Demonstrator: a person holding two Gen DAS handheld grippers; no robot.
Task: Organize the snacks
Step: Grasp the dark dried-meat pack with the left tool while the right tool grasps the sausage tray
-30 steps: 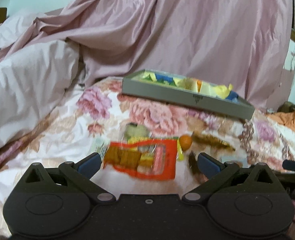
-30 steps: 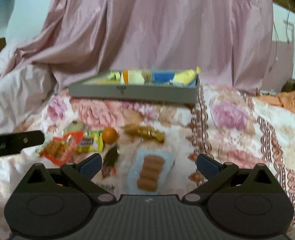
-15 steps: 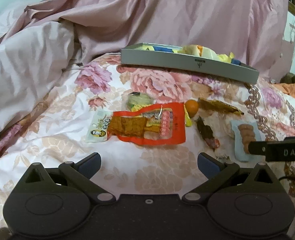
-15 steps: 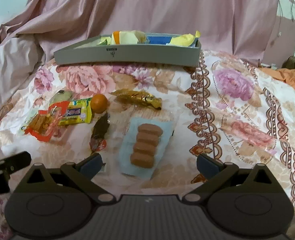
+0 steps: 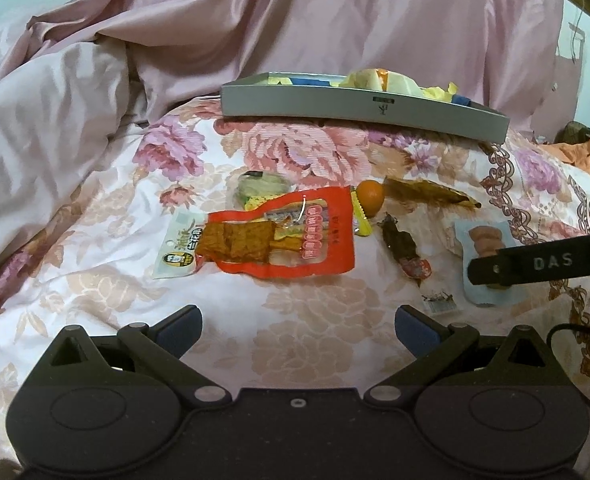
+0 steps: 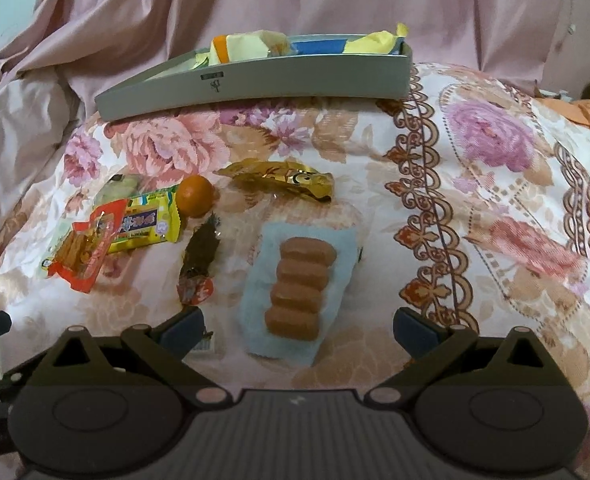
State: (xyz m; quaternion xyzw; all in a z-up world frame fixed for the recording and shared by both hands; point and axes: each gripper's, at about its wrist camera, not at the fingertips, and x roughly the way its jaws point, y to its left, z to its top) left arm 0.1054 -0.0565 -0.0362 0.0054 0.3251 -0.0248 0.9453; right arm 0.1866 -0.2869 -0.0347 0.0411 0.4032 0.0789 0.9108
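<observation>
Loosely at twelve o'clock from our two wide-open, empty grippers, left gripper (image 5: 297,320) and right gripper (image 6: 298,322), we count seven loose snacks, including one orange (image 6: 194,195) and one four-biscuit pack (image 6: 299,286), before one grey tray (image 6: 255,80).

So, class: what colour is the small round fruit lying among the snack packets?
Orange. The round fruit shows best in the right wrist view.

left tool (image 5: 297,326) agape, right tool (image 6: 298,330) agape
</observation>
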